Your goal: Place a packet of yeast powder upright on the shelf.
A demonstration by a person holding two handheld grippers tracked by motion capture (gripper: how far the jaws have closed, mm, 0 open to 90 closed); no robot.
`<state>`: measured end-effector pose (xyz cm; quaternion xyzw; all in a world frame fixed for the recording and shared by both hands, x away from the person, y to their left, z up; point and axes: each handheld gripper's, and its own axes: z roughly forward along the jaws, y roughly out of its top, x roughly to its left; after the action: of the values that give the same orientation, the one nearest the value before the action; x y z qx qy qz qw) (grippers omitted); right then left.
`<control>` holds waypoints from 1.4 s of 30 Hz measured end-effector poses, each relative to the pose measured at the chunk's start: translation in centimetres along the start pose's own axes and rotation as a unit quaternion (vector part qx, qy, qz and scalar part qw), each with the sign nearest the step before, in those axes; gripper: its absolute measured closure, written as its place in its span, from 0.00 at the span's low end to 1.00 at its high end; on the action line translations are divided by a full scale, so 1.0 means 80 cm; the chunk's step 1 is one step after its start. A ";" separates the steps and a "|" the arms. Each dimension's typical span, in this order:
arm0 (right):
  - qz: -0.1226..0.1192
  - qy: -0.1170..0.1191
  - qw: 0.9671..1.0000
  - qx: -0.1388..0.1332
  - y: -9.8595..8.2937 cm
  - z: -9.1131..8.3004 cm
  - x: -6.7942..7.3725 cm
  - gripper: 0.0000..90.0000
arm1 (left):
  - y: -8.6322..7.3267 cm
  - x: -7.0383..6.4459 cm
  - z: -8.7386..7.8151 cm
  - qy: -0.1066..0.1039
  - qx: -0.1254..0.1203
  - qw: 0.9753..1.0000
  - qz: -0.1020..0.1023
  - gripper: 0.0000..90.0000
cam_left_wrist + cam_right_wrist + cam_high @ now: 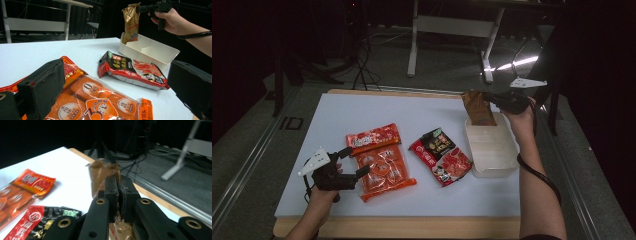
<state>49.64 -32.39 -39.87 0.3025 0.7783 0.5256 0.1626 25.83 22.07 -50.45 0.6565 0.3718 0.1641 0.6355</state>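
Note:
My right gripper (pixel 489 98) (pixel 119 185) is shut on the top edge of a brown-gold pouch (pixel 477 107) (pixel 131 22) (pixel 100 175), which hangs upright over the far end of a white divided tray (pixel 491 145) (pixel 152 51). My left gripper (pixel 353 161) stands open at the near left, its jaws spread around the left side of an orange snack pack (pixel 384 172) (pixel 98 100). A red packet (pixel 373 137) (pixel 33 181) lies just behind that pack. A red and black packet (pixel 441 155) (pixel 130 70) (pixel 37 222) lies between the orange pack and the tray.
The white tabletop (pixel 342 117) has a wooden front edge (pixel 412 226). Behind the table stand a white table frame (pixel 449 30) and cables on the dark floor. Bare tabletop lies at the far left and middle.

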 end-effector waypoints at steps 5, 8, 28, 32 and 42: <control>0.028 -0.005 1.000 -0.008 -0.016 -0.008 -0.007 0.95 | -0.001 0.001 0.000 -0.001 -0.001 1.000 -0.002 0.03; 0.039 -0.006 0.999 -0.004 -0.027 -0.008 -0.010 0.95 | -0.001 0.000 0.001 0.000 0.000 1.000 0.000 0.03; 0.050 -0.146 0.988 -0.003 -0.038 -0.062 -0.005 0.55 | 0.000 -0.002 0.005 0.008 0.011 1.000 0.018 0.03; 0.064 -0.160 0.985 -0.008 -0.034 -0.077 0.013 0.41 | 0.001 -0.005 0.007 0.009 0.022 0.999 0.026 0.03; 0.072 -0.110 0.990 -0.047 -0.041 -0.095 0.082 0.13 | 0.004 -0.013 0.011 -0.008 0.051 0.998 0.026 0.04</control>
<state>39.32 -34.52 -39.44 0.4061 0.7063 0.5354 0.2228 25.86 20.72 -49.96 0.6988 0.3575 0.1566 0.5994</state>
